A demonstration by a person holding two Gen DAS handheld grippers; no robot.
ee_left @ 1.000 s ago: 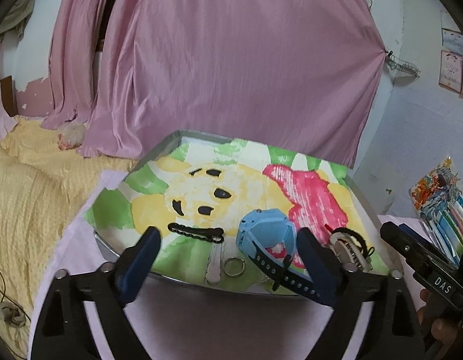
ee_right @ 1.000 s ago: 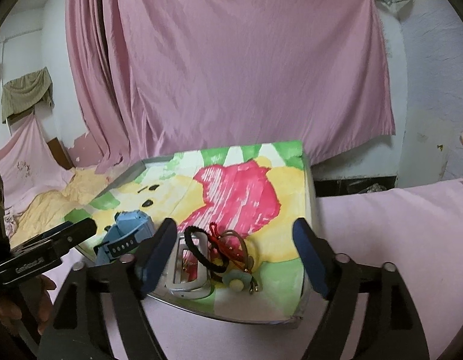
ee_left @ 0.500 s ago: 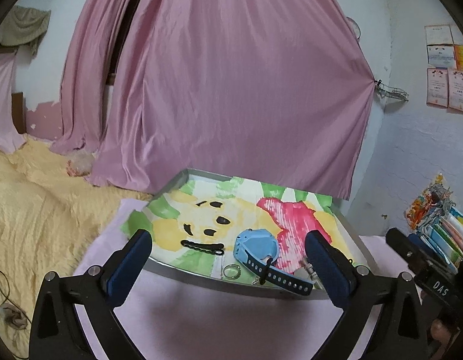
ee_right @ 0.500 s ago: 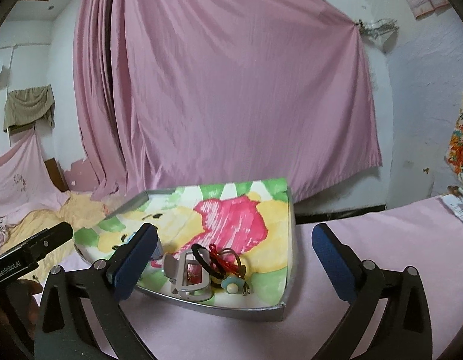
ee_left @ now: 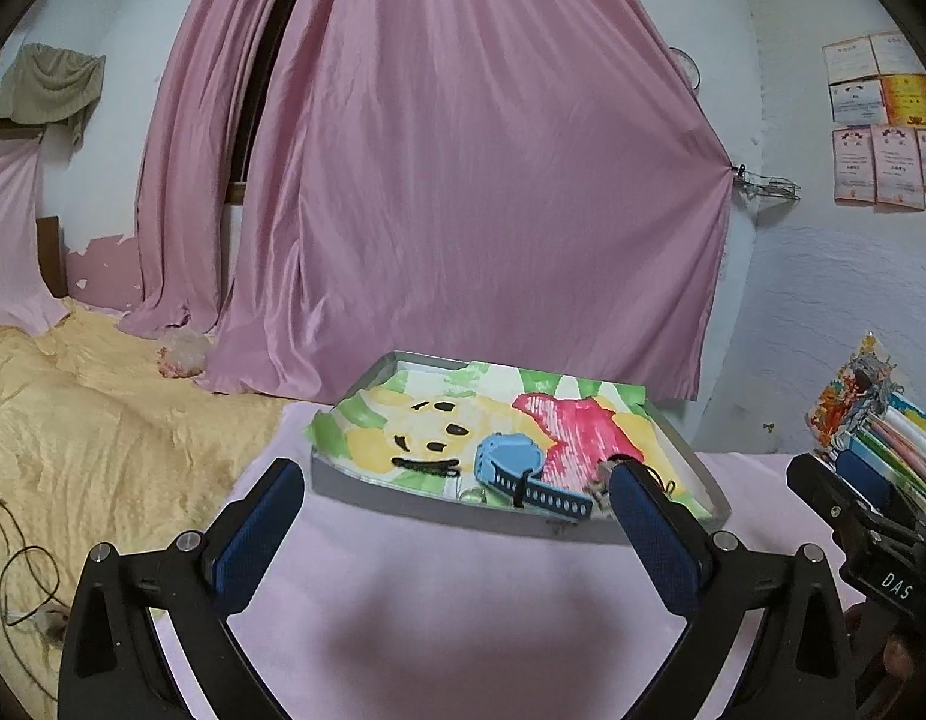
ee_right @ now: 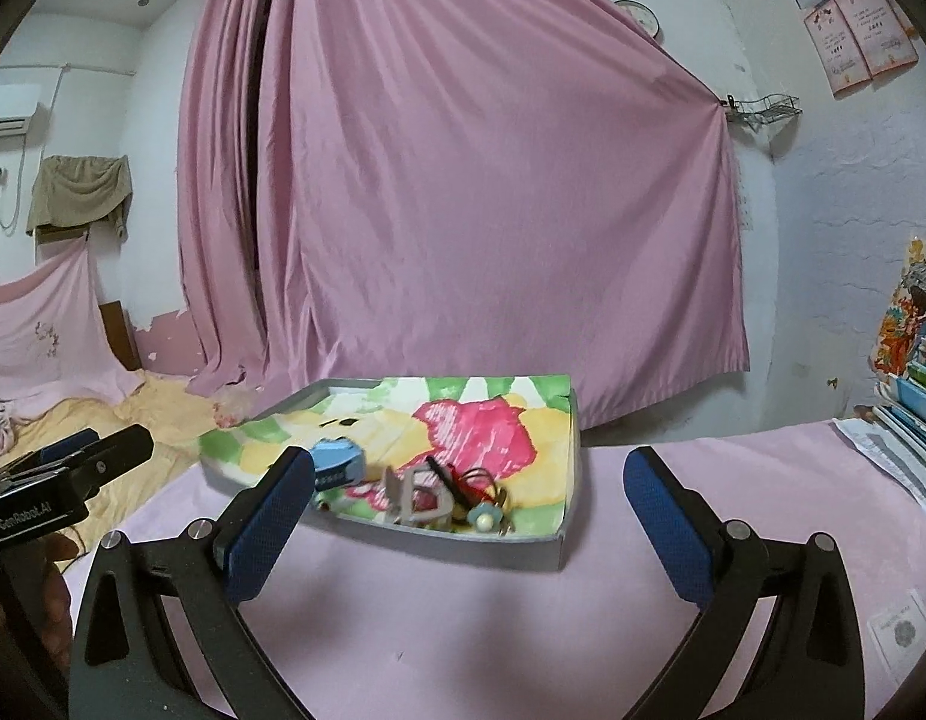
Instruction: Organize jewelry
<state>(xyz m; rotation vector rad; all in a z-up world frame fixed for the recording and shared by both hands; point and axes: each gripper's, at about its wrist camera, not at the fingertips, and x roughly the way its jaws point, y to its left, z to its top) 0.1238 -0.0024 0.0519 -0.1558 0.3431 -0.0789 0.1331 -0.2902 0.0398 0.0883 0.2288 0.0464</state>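
The tray (ee_left: 694,468) with the blue watch (ee_left: 508,467) sits mid-frame, just past both claws. The left claw (ee_left: 451,531) and right claw (ee_right: 469,516) are wide apart, holding nothing.

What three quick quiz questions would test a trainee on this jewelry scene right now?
1. True or false: the left hand-held gripper is shut on the blue watch.
2. Where does the watch lie: A) on the pink tablecloth, B) in the tray, C) on the yellow bedspread?
3. What does the right hand-held gripper hold?

Key: 1 false; 2 B; 3 nothing, it is open.
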